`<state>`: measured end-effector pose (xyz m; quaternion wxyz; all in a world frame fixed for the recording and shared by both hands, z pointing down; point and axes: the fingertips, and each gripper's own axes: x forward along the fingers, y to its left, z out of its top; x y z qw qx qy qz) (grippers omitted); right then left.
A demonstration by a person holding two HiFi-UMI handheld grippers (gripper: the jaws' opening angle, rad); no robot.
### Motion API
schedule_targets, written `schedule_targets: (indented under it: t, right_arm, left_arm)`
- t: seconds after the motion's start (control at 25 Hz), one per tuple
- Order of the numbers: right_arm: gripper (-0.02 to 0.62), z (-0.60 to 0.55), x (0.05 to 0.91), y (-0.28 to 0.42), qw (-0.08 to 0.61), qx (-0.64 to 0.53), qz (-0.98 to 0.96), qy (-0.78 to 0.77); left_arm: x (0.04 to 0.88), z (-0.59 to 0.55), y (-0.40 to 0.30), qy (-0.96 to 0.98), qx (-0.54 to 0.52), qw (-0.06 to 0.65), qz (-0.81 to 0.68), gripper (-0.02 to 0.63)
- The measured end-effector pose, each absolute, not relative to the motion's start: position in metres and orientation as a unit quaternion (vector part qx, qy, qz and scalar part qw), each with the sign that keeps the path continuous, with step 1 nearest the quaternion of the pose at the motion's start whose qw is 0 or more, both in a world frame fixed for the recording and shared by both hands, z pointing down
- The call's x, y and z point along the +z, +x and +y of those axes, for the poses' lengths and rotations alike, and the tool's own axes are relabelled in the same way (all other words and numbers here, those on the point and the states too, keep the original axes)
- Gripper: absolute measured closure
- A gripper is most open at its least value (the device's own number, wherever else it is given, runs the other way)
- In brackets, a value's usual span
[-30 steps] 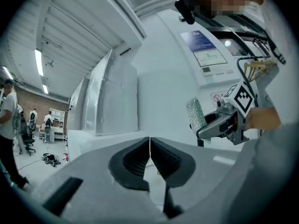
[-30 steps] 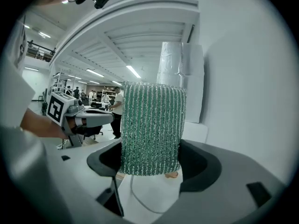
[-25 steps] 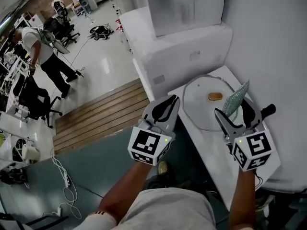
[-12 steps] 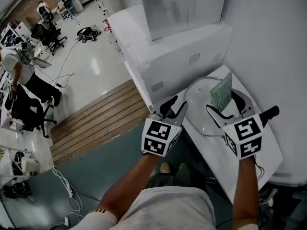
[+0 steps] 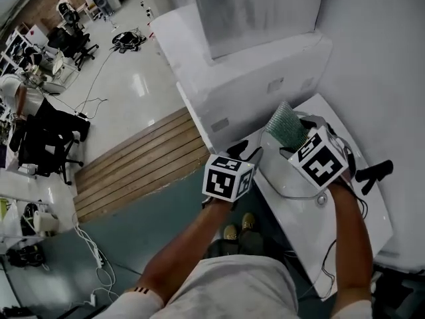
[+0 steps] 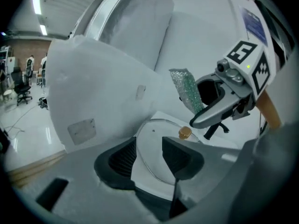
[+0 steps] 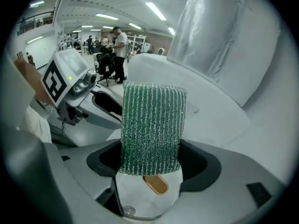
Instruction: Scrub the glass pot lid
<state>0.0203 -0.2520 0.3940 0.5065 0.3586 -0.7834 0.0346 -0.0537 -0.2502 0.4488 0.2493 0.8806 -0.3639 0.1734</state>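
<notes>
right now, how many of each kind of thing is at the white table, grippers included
glass pot lid: 1
green scrubbing pad: 1
black handle-like object: 1
grippers: 2 (left gripper, jaws just opening, nothing clamped between them; right gripper, clamped on the green scrubbing pad)
total: 5

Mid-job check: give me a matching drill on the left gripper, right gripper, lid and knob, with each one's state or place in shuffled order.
1 left gripper
2 right gripper
3 lid
4 knob

A shut on the green pad
B lying flat on the white table
C golden, at the lid's middle
D jaws apart, gripping nothing

Pairs: 1-D, 2-A, 3-B, 4-C.

The left gripper's jaws have just been opening, with nothing pressed between them.
</notes>
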Motion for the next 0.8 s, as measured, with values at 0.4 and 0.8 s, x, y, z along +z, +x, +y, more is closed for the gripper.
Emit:
schedule_targets:
  t: [0.4, 0.8]
  right_arm:
    - [0.247, -0.278, 0.447, 0.025, 0.611, 0.022, -0.76, 0.22]
    - [0.247, -0.291, 0.473, 0.03, 0.71, 0.007, -0.696, 0.106]
  left_arm:
    - [0.495, -0.251, -0.038, 0.842, 0.246, 0.323, -0.355, 0.428]
    - [0.496, -0.251, -0.025, 0.822, 0.264, 0.385, -0.324, 0.428]
